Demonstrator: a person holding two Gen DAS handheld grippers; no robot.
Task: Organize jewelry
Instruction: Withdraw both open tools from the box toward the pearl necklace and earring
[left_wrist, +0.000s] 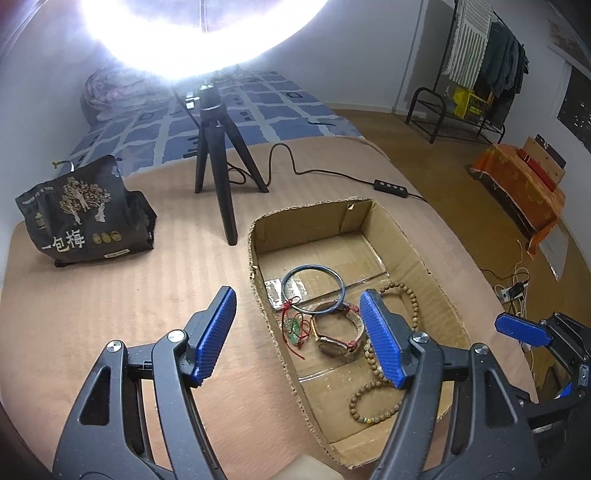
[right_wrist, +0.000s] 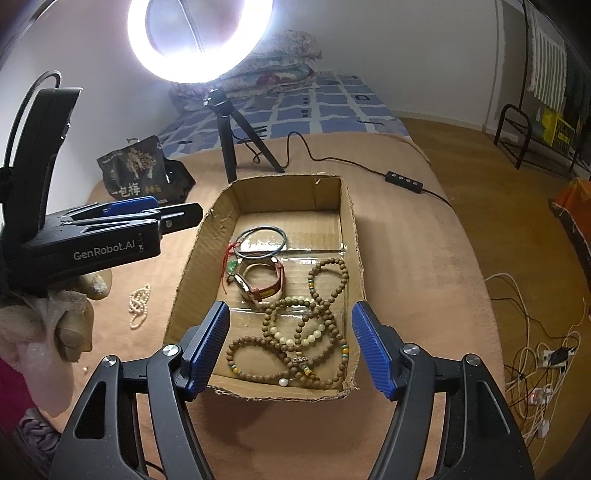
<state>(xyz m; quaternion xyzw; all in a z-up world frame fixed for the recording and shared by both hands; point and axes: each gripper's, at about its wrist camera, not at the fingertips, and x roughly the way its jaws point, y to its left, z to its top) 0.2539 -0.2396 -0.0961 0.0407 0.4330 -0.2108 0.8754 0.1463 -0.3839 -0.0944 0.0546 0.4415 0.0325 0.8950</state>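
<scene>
An open cardboard box (left_wrist: 436, 266) (right_wrist: 351, 221) lies on the tan blanket. In it are a blue bangle (left_wrist: 314, 291) (right_wrist: 261, 240), a watch with a red strap (left_wrist: 334, 341) (right_wrist: 260, 282), a green pendant on red cord (left_wrist: 293, 328) (right_wrist: 232, 266) and wooden bead strings (left_wrist: 369, 395) (right_wrist: 325, 280). A white pearl string (right_wrist: 138, 304) lies on the blanket left of the box. My left gripper (left_wrist: 299, 332) (right_wrist: 173, 214) is open and empty over the box's left wall. My right gripper (right_wrist: 290, 339) is open and empty above the box's near end; one of its blue fingers (left_wrist: 521, 328) shows in the left wrist view.
A ring light on a black tripod (left_wrist: 218, 155) (right_wrist: 229, 140) stands behind the box, its cable and switch (left_wrist: 391, 184) (right_wrist: 404, 181) trailing right. A black snack bag (left_wrist: 85, 214) (right_wrist: 140, 170) sits at the left. The blanket's edge drops to the floor at the right, with cables (right_wrist: 535, 362).
</scene>
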